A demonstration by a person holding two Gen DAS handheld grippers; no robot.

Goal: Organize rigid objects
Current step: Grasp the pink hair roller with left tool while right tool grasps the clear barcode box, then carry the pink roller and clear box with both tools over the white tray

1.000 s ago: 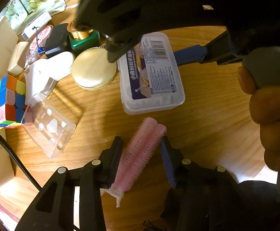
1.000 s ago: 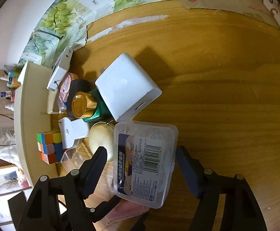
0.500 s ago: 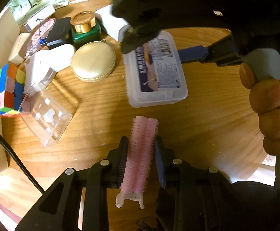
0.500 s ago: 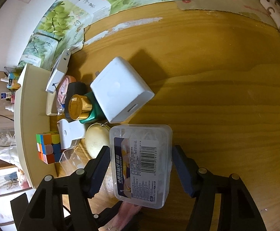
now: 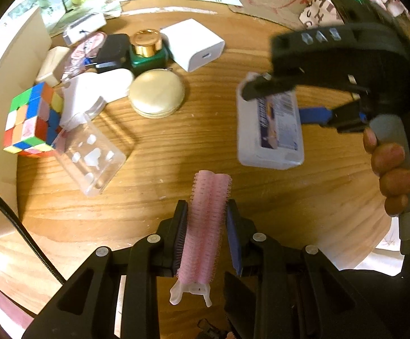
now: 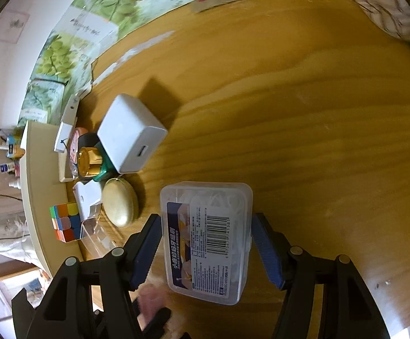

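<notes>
Table [image 5: 303, 197], wood, round-edged; also seen from right wrist [image 6: 303, 113].

Right gripper [image 6: 206, 244], black with blue pads: clamped on floss box, jaws having just been closing, one pad against each long side. From left wrist [image 5: 298, 104], gripped by a hand [image 5: 388, 166] at right.

Left gripper [image 5: 206, 226], black, blue pads: at its narrowest, pinching curler along both sides.

Floss box [image 6: 207, 240], clear plastic, barcode label on top; between right pads, over bare table right of the clutter, far end jutting past the fingertips. From left wrist [image 5: 272, 141], up and right of curler, apart from it.

Charger [image 5: 192, 45], white cube, port facing out; at far edge of clutter, touching green jar.

Cube [image 5: 30, 118], multicoloured puzzle, at left rim.

Clear case [image 5: 92, 155], empty plastic, tilted, just beside cube.

Compact [image 5: 155, 93], gold, round, lying flat between clutter and floss box.

Curler [image 5: 205, 226], pink, bristled, white clip end toward camera; lengthwise between left pads, tip reaching beyond them. Whether touching table: cannot tell.

Jar [image 5: 147, 49], green, gold lid, upright behind compact.
</notes>
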